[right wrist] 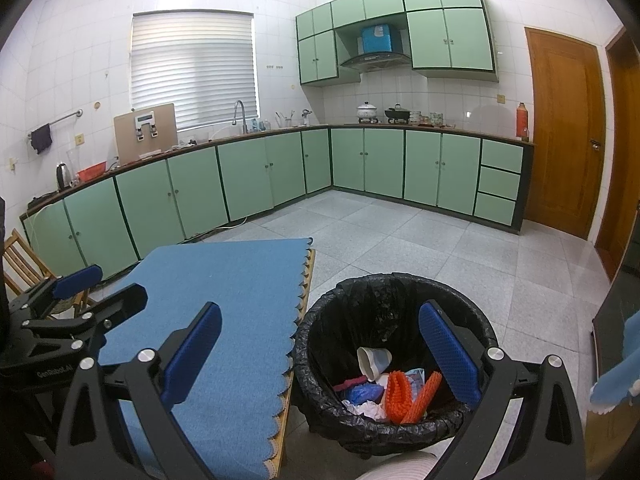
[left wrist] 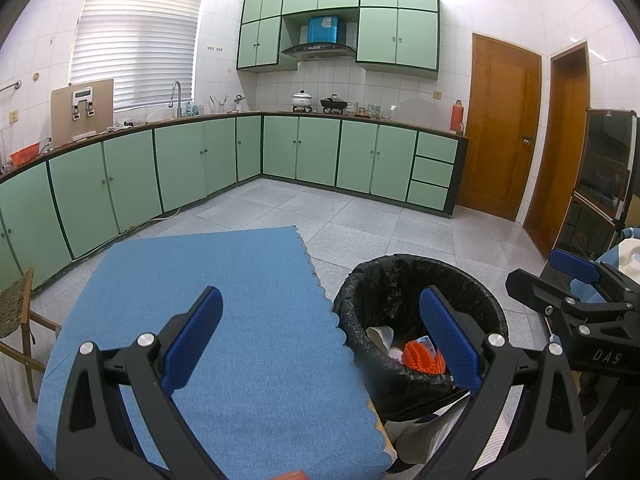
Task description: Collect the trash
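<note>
The table (right wrist: 224, 300) stands left of the bin (right wrist: 396, 360), just beside it, with a cloth (left wrist: 208, 300) spread over its top, trash (right wrist: 384, 384) lying in the bin, cabinets (left wrist: 296, 148) running along the walls behind, and what may be a chair (left wrist: 18, 312) at the table's left.

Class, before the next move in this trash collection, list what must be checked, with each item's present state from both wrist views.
1. Left gripper open and empty: ok.
2. Right gripper open and empty: ok.
3. Trash bin beside the table, black liner folded over its rim: ok.
4. Room left in the bin above the paper cup and orange mesh: ok.
5. Blue tablecloth free of trash: ok where visible; the part behind the grippers, cannot tell.
6. Trash elsewhere on the floor: none visible.
</note>
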The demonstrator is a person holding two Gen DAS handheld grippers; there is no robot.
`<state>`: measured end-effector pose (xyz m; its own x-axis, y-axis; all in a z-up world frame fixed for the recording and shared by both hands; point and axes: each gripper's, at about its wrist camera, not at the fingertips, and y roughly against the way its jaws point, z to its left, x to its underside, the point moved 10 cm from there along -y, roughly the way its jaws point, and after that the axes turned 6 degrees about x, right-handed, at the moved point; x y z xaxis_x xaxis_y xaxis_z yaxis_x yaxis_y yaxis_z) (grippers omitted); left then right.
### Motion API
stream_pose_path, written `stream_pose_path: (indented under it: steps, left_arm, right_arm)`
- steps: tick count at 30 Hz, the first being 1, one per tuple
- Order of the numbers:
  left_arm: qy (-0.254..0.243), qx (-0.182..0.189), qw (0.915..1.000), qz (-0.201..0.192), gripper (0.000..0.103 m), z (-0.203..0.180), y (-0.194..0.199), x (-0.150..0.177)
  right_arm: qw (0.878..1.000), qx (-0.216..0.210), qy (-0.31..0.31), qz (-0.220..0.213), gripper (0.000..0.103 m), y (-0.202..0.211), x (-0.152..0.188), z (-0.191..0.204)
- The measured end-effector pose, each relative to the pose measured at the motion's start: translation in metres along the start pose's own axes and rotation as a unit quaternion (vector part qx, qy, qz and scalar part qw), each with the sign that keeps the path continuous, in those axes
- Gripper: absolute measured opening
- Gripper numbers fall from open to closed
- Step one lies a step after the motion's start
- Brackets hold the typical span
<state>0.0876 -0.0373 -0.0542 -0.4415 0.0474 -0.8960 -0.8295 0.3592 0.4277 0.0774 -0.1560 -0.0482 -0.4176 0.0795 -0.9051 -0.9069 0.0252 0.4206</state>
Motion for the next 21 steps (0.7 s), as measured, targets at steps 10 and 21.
stream_pose_path:
  steps: [10, 21]
  left_arm:
    - [0.0, -0.001, 1.0, 0.0, 0.096, 0.0007, 0.0003, -0.0006]
    - [0.0, -0.002, 1.0, 0.0, 0.096, 0.001, 0.0001, -0.0011]
  right_arm:
    - [1.0, 0.0, 0.0, 0.0, 0.097, -0.0002, 0.0, 0.0006]
    - [1.0, 0.0, 0.0, 0.001, 0.097, -0.001, 0.0, 0.0]
